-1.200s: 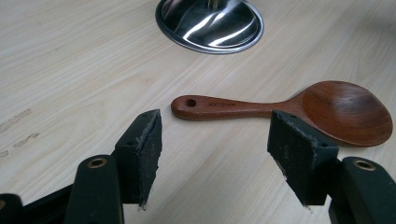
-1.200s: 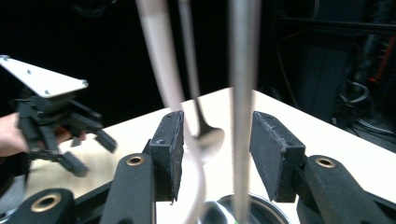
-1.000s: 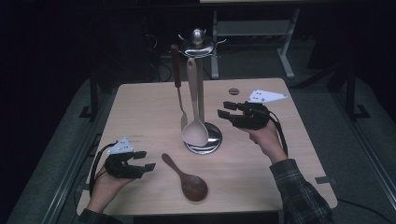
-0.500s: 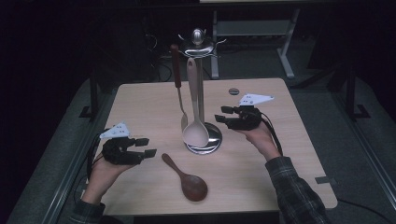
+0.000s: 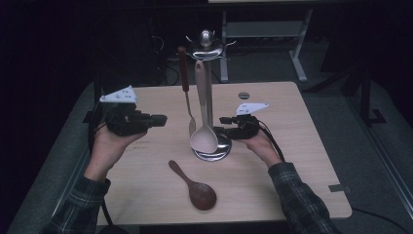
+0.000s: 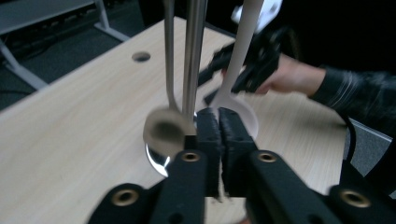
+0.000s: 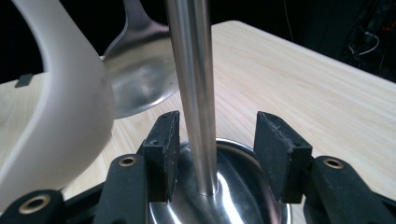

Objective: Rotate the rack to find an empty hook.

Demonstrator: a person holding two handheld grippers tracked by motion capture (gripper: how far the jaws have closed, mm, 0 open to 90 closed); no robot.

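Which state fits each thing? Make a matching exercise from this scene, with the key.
Things:
1. wooden spoon
2. white ladle
3. left gripper
4. right gripper

States:
A. jaws open either side of the stand's pole
B. lying flat on the table
C. jaws shut, nothing between them
D. hanging from the stand

Pairs: 1-B, 2-D, 3-C, 4-A

both forearms wear dark plaid sleeves with thin pale lines. each hand carries a black gripper: the left gripper (image 5: 158, 119) and the right gripper (image 5: 225, 125) are chunky, matte bodies — each topped by a pale grey three-cornered plate dotted with small holes. black cables trail from both. up close, the jaws end in rough black foam pads (image 7: 164, 144), with brass-ringed screws below.
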